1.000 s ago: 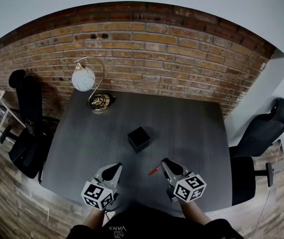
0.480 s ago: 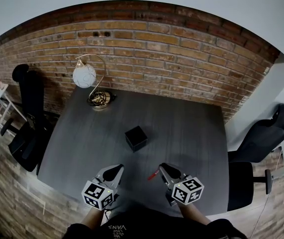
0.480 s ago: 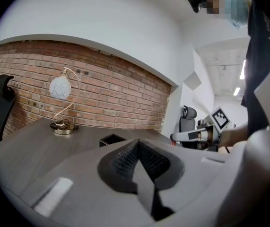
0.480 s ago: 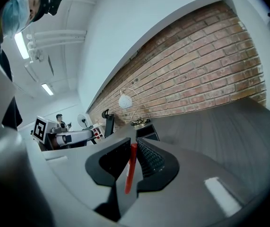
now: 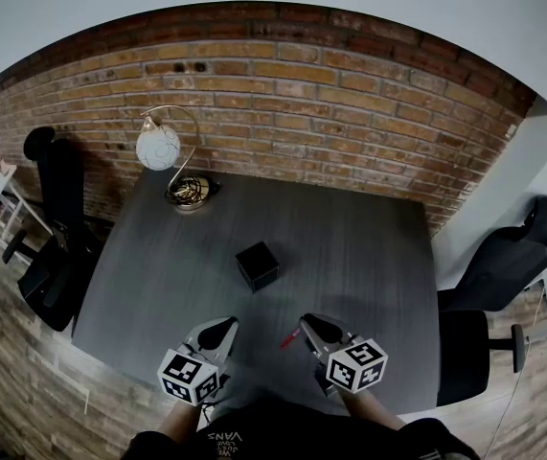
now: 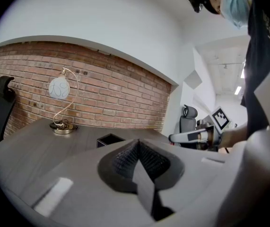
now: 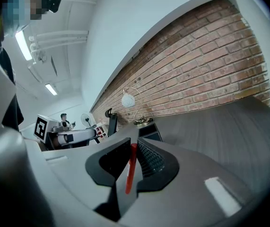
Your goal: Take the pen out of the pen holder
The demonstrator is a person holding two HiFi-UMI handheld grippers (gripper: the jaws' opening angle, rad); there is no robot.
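The black square pen holder [image 5: 257,264] stands in the middle of the dark grey table [image 5: 369,247]; it also shows in the left gripper view as the holder [image 6: 108,139] and in the right gripper view as the holder [image 7: 149,131]. My right gripper [image 5: 304,327] hovers near the table's front, right of the holder, shut on a red pen [image 5: 290,338]. The pen [image 7: 132,167] runs lengthwise between the right gripper's [image 7: 134,148] pads. My left gripper [image 5: 216,332] hangs to the near left of the holder. That left gripper [image 6: 137,148] is shut and holds nothing.
A globe lamp [image 5: 158,149] with a brass base [image 5: 189,192] stands at the table's far left corner, before the brick wall [image 5: 330,94]. Black office chairs stand at the left [image 5: 57,209] and the right [image 5: 503,257] of the table.
Both grippers have eased slightly toward the table's near edge, away from the holder. The red pen stays gripped in the right one.
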